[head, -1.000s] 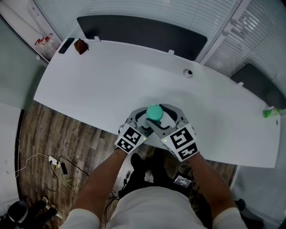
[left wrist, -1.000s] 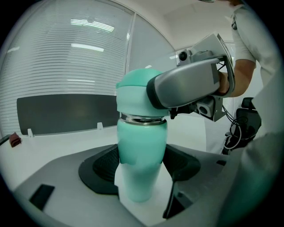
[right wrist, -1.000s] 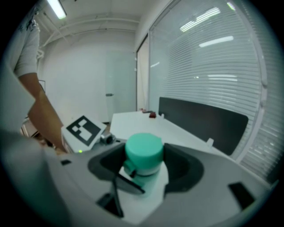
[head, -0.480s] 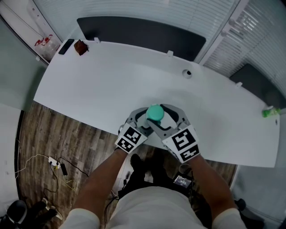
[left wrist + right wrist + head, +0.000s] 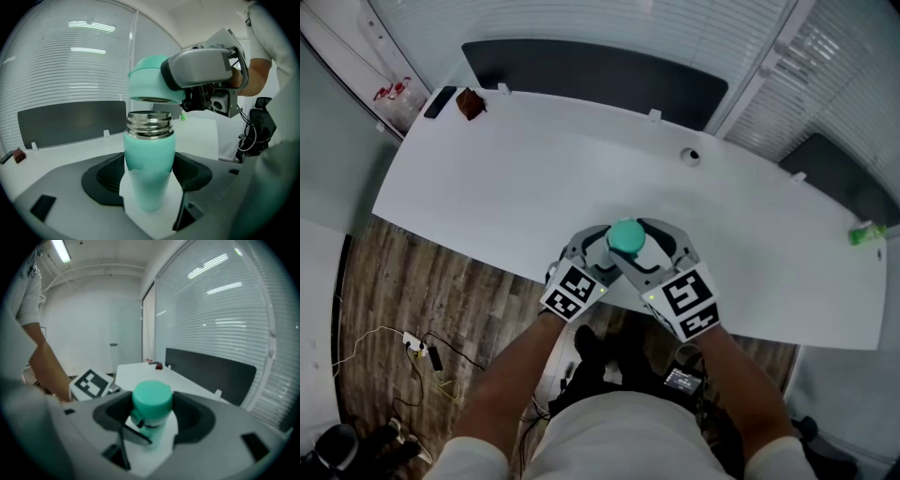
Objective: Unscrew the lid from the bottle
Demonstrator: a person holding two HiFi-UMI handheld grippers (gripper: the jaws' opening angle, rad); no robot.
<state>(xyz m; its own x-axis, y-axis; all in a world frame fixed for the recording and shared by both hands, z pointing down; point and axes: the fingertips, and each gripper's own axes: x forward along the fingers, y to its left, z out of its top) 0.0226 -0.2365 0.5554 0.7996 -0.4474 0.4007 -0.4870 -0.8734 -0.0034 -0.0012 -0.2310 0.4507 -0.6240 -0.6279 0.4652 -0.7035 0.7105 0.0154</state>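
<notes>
At the far left corner of the white tabletop (image 5: 516,169) we see a flat dark object (image 5: 441,101) and, just beside it, a small brown one (image 5: 470,101). Near the tabletop's front edge, our left tongs (image 5: 149,183) are closed narrowly on the body of the teal bottle (image 5: 149,154), which stands upright between the dark pads. We cannot tell whether its base rests on the tabletop. The bottle's threaded steel neck (image 5: 150,124) is bare. The teal lid (image 5: 151,82) hangs just above it, with a thin gap between the two. Our right tongs (image 5: 152,416) clamp that lid from both sides, and the bottle shows directly beneath it. Further right a small round hole (image 5: 691,156) sits in the tabletop, and a small green object (image 5: 865,234) lies at the far right end.
</notes>
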